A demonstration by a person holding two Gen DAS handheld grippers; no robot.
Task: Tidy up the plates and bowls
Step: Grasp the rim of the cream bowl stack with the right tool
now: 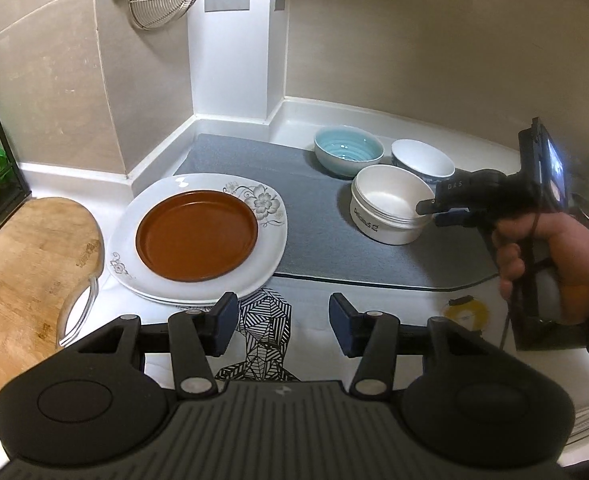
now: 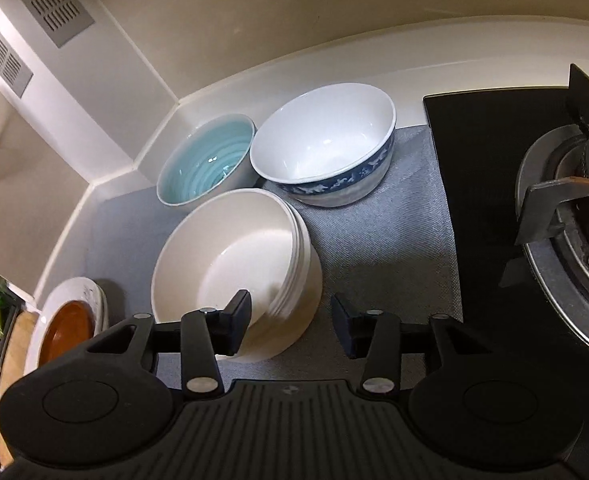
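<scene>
- Here, in the left wrist view, a round brown plate (image 1: 197,236) with a matte, raised rim sits centred on a glossy white plate (image 1: 272,236) with grey flower prints, on the white counter (image 1: 322,300) beside a wooden cutting board (image 1: 26,268).
- Three bowls cluster on a woven grey mat (image 1: 314,236): a ribbed pale-blue bowl (image 1: 348,151), a white bowl with a blue band (image 1: 422,161), and a straight-walled cream bowl (image 1: 390,204).
- The left gripper (image 1: 284,320) hovers above the counter, fingers apart and empty.
- A hand (image 1: 554,256) holds the right gripper (image 1: 430,212) level at the cream bowl's rim.
- In the right wrist view, the right gripper (image 2: 290,322) tilts downward; its left finger (image 2: 236,316) is inside the cream bowl (image 2: 230,248), the right one outside, straddling the wall with jaws parted, not pressing.
- A gas burner (image 2: 574,208) stands right of the mat.
</scene>
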